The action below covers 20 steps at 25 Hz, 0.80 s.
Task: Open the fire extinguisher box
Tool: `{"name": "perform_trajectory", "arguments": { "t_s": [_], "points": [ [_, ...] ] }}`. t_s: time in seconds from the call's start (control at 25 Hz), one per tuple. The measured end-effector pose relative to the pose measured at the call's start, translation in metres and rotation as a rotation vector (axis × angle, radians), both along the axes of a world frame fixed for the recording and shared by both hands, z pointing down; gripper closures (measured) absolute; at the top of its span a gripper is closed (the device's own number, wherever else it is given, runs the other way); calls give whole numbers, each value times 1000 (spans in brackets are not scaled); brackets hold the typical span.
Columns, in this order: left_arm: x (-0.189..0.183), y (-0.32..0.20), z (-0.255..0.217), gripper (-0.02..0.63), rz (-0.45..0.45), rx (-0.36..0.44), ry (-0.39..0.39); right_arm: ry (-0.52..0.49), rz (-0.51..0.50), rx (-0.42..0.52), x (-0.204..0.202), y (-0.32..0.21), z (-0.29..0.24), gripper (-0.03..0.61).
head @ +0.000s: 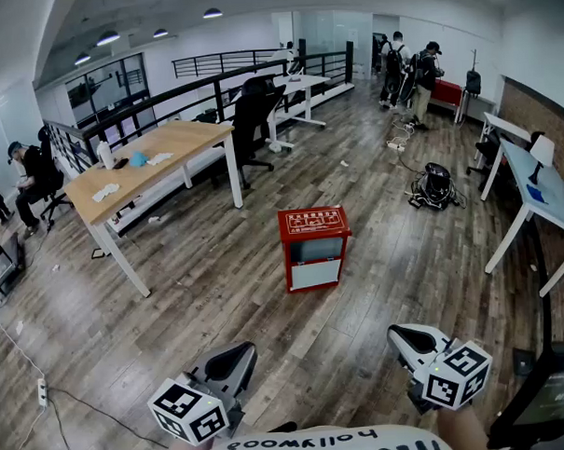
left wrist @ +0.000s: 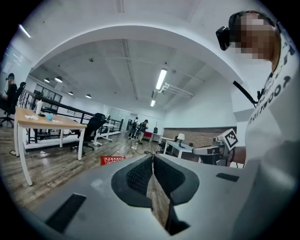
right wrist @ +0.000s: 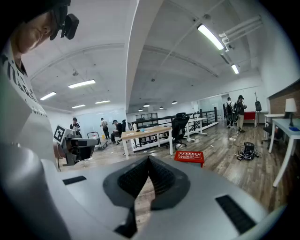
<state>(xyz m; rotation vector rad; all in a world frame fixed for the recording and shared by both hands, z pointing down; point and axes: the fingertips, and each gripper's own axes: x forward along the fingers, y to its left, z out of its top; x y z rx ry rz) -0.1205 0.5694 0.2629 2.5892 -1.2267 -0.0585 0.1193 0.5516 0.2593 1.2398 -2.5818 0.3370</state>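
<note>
A red fire extinguisher box (head: 314, 247) with a pale front panel stands on the wooden floor in the middle of the head view, its lid down. It also shows small and far off as the red box (left wrist: 112, 160) in the left gripper view and the red box (right wrist: 189, 156) in the right gripper view. My left gripper (head: 233, 354) is held low at the bottom left, well short of the box, its jaws shut with nothing between them. My right gripper (head: 405, 335) is at the bottom right, likewise shut and empty.
A long wooden table (head: 149, 165) stands to the left behind the box, with black office chairs (head: 252, 113) beyond it. A black bag (head: 435, 186) lies on the floor to the right, beside a white desk (head: 542, 199). Several people stand at the far end.
</note>
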Motion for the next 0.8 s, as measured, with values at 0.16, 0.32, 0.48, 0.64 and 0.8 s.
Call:
{"name": "perform_trajectory", "arguments": {
  "t_s": [0.16, 0.32, 0.48, 0.64, 0.8],
  "points": [
    [-13, 1, 3, 598, 0, -4, 9, 4, 2, 0, -11, 3, 1, 569],
    [-24, -1, 4, 598, 17, 1, 9, 5, 16, 5, -22, 2, 1, 569],
    [-36, -4, 5, 598, 42, 12, 3, -2, 36, 9, -36, 1, 8, 569],
    [-45, -8, 12, 598, 60, 28, -6, -2, 57, 16, -47, 4, 24, 569],
    [-54, -21, 14, 598, 51, 18, 6, 18, 71, 6, -48, 2, 29, 569]
  ]
}}
